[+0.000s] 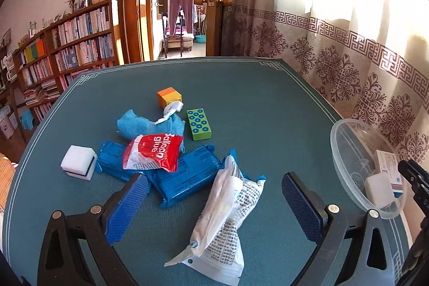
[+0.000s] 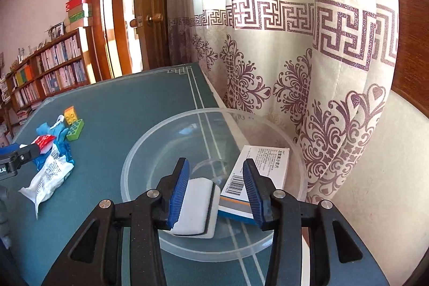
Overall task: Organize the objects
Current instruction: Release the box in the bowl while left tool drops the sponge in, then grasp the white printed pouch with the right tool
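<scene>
My left gripper [image 1: 214,192] stands wide open above a crumpled white printed packet [image 1: 228,219], touching nothing. Behind it lie two blue packets [image 1: 182,176], a red "Balloon glue" packet [image 1: 155,152], a blue cloth [image 1: 150,125], a green studded brick [image 1: 199,123], an orange-yellow brick [image 1: 169,97] and a white block [image 1: 77,162]. My right gripper [image 2: 218,190] is open over the clear plastic bowl [image 2: 139,152]. A white sponge block [image 2: 198,205] lies in the bowl between its jaws, clear of the right pad. A white and blue carton [image 2: 257,170] leans beside it.
The bowl [image 1: 346,152] sits at the right edge of the green table mat [image 1: 268,103], close to a patterned curtain [image 2: 268,71]. A bookshelf [image 1: 67,50] and an open doorway stand beyond the far edge. The left gripper's frame [image 2: 16,160] shows at the left of the right wrist view.
</scene>
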Available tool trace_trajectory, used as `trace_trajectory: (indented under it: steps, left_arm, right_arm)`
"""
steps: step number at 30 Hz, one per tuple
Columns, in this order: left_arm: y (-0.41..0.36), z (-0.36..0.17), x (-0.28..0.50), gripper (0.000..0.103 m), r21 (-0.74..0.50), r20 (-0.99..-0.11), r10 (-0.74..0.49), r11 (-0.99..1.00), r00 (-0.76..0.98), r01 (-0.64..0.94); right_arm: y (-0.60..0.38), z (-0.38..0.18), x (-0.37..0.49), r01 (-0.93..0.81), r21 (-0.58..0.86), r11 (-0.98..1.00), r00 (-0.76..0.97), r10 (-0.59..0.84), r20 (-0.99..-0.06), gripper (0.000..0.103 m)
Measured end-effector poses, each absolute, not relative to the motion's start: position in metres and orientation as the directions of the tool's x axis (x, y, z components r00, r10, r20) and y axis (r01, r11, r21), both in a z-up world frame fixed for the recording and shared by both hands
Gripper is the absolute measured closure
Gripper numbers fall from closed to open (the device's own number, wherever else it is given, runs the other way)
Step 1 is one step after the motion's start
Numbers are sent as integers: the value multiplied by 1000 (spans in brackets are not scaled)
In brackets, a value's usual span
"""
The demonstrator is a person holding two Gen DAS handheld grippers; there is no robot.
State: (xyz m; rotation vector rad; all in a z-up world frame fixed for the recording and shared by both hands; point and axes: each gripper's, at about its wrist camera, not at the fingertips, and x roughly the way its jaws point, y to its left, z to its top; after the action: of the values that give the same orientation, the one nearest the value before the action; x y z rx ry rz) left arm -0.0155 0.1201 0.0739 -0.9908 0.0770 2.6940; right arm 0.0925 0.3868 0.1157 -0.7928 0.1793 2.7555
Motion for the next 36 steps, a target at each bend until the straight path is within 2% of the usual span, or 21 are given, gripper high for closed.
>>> trace_trajectory:
  steps: [4, 11, 15, 20, 26, 31, 36]
  left_arm:
    - [101, 72, -19, 1, -47, -645, 203, -973, -737, -228]
    - [73, 69, -22, 1, -60, -646, 169, -983, -744, -171]
    - [61, 65, -21, 1, -63, -648, 158, -986, -745, -155]
    - [46, 60, -25, 1, -72, -653, 142, -989, -744, -125]
    - [25, 63, -29, 1, -74, -648, 109, -994, -754, -81]
    - [6, 65, -32, 1, -82, -643, 84, -996, -762, -41]
    - [-7, 62, -37, 1, -89, -654, 65, -996, -754, -9]
  right_arm:
    - [368, 119, 89, -212, 118, -970, -834, 117, -539, 45]
    - [323, 102, 64, -53, 244, -968, -788, -109, -606, 45]
    - [299, 90, 52, -3, 287, -958, -751, -188, -633, 45]
    - [273, 84, 37, 55, 364, -930, -707, -294, -644, 45]
    - [250, 73, 14, 104, 530, -842, -631, -467, -619, 43]
    - [234, 59, -7, 89, 603, -793, -590, -530, -610, 43]
    - [218, 51, -21, 77, 587, -806, -578, -516, -632, 43]
